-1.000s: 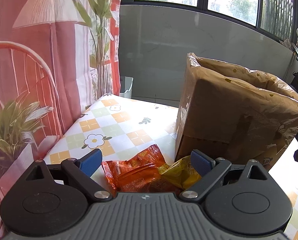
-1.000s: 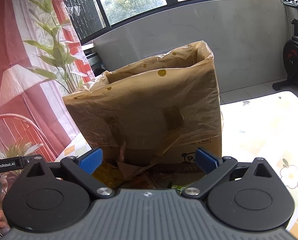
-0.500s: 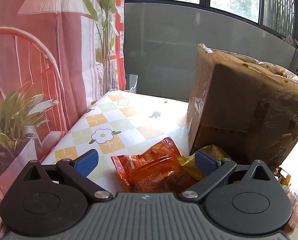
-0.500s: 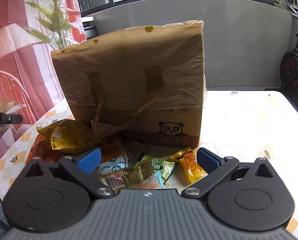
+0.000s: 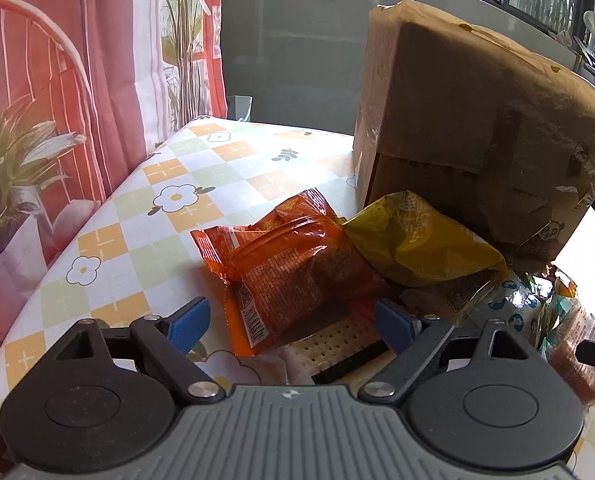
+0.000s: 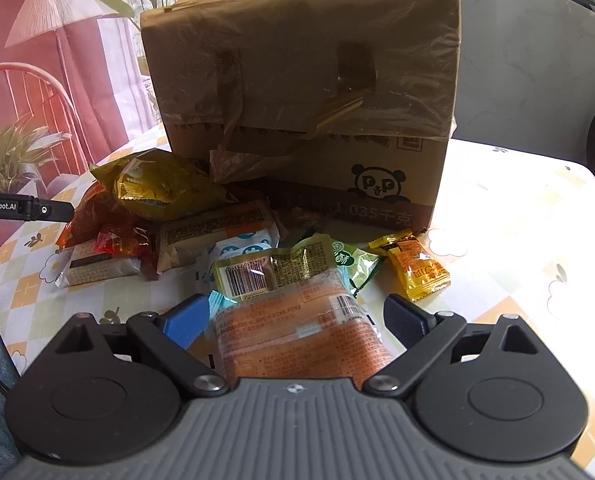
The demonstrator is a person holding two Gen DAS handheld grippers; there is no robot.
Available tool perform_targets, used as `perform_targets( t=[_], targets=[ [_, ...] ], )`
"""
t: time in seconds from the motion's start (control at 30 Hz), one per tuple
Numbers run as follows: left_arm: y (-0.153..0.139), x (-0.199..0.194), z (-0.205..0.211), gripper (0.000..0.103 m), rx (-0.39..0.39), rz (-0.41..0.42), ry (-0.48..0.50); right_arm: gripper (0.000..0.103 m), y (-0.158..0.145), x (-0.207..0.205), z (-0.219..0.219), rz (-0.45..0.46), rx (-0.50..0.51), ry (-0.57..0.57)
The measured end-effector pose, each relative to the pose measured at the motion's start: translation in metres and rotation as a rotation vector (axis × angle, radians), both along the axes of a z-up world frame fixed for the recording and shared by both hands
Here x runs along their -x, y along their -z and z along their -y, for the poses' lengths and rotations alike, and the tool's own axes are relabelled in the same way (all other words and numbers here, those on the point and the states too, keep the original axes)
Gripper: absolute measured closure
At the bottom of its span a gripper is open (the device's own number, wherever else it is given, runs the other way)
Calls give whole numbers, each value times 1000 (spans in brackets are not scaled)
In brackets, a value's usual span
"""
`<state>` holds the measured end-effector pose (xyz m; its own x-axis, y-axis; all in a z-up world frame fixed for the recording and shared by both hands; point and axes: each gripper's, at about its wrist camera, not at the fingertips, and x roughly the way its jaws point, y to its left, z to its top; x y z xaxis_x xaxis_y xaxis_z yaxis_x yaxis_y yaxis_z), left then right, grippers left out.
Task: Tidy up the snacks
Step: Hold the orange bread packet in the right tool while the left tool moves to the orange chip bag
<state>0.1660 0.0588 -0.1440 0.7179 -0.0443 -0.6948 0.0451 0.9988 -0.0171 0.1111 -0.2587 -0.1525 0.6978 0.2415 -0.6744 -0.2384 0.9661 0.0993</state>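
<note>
A tall cardboard box point(image 6: 309, 96) lined with a brown plastic bag stands on the table; it also shows in the left wrist view point(image 5: 473, 128). A pile of snack packets lies in front of it. My left gripper point(image 5: 293, 326) is open, its jaws on either side of an orange packet point(image 5: 281, 276), next to a yellow bag point(image 5: 417, 240). My right gripper point(image 6: 297, 320) is open over a large orange packet point(image 6: 297, 332). A green packet point(image 6: 285, 268), a small yellow packet point(image 6: 417, 268) and the yellow bag point(image 6: 157, 192) lie beyond it.
The table has a flowered checked cloth point(image 5: 145, 224). Its left edge runs beside a red curtain point(image 5: 57, 100). A cracker packet point(image 6: 97, 268) and a blue-dotted white packet point(image 6: 245, 244) lie in the pile. The left gripper's side point(image 6: 25, 208) shows at the left.
Both grippers have tilted down and lowered toward the table. The snack pile has come into view between the jaws of each. Both stay open.
</note>
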Motion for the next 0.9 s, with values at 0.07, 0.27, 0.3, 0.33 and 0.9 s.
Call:
perform_targets(
  t=[0.07, 0.27, 0.3, 0.33, 0.9],
  targets=[
    [2, 1, 4, 16, -16, -2, 3, 8, 3, 0, -2, -10, 21, 1],
    [7, 0, 7, 16, -12, -19, 5, 9, 9, 1, -4, -21, 43, -4],
    [8, 0, 7, 16, -10, -24, 4, 9, 10, 1, -5, -22, 48, -9],
    [10, -2, 7, 16, -14, -33, 1, 9, 11, 1, -7, -19, 58, -11],
    [20, 0, 0, 19, -1, -46, -14, 9, 7, 3, -13, 13, 120, -52]
  ],
)
